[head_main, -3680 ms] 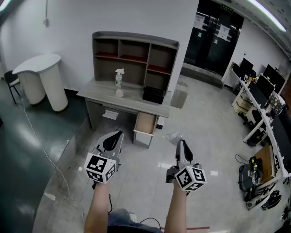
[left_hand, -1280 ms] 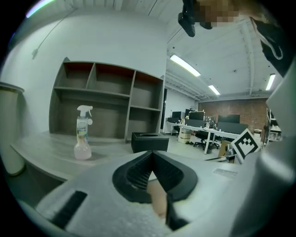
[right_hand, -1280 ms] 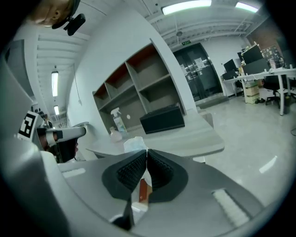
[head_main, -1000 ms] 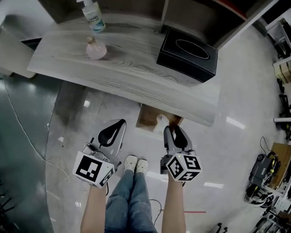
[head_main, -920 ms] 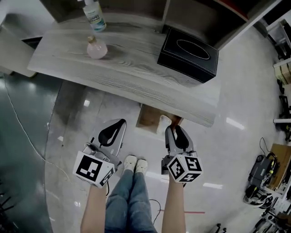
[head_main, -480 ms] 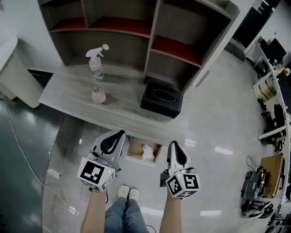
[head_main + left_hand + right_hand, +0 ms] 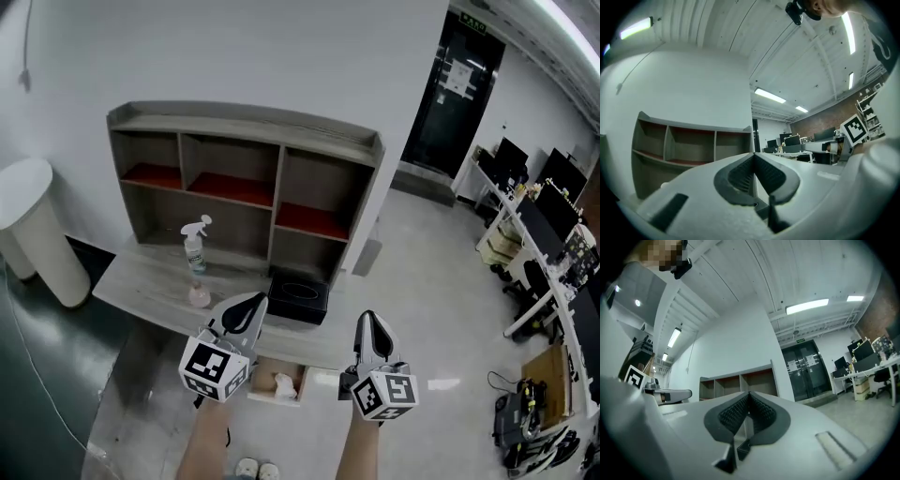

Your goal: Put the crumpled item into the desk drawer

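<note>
- While left gripper (image 7: 246,312) and right gripper (image 7: 372,330) hang before the desk (image 7: 141,281), head view shows the crumpled item (image 7: 284,383) lying in the open drawer (image 7: 261,377) under the desk, clear of both.
- Left gripper view: jaws pressed together, nothing between; shelf (image 7: 670,145) behind.
- Right gripper view: jaws together, empty; shelf and dark doors (image 7: 806,371) beyond.

Bright ceiling strip lights (image 7: 806,306), floor (image 7: 422,281) glare, fisheye edges w/ vignette
</note>
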{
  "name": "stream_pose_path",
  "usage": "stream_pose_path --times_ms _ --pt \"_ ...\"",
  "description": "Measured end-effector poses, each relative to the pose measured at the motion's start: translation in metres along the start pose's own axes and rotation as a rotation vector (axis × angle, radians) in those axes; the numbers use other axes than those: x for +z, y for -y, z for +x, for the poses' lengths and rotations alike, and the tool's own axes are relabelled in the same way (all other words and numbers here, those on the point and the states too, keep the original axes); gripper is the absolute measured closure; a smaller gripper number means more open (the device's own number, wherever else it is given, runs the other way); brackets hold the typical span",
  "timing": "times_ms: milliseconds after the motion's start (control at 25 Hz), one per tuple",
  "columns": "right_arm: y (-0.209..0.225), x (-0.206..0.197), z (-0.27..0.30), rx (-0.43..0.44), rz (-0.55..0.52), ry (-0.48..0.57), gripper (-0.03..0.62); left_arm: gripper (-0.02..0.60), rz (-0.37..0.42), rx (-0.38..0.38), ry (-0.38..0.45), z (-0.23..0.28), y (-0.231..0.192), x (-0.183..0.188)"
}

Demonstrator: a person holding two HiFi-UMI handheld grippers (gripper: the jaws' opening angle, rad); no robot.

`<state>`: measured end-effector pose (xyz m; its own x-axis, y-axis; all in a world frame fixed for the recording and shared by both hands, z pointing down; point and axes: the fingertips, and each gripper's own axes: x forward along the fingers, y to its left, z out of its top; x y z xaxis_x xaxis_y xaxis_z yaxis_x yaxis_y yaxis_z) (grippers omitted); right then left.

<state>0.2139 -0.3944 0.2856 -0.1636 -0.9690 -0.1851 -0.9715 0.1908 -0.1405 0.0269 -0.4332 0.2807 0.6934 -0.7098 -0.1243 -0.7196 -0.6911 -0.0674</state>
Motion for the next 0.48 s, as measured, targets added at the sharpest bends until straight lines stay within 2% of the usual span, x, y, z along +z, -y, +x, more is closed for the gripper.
stream_pose_path --times_ms 200,480 --pt "-0.001 0.024 -0.008 -0.009 -0.025 0.044 0.583 0.581 0.036 -0.015 0.043 0.003 0.009 0.025" --pt "-0.005 0.025 -0.019 0.003 -0.006 0.038 0.585 0.581 0.044 0.003 0.059 -0.003 0.014 0.042"
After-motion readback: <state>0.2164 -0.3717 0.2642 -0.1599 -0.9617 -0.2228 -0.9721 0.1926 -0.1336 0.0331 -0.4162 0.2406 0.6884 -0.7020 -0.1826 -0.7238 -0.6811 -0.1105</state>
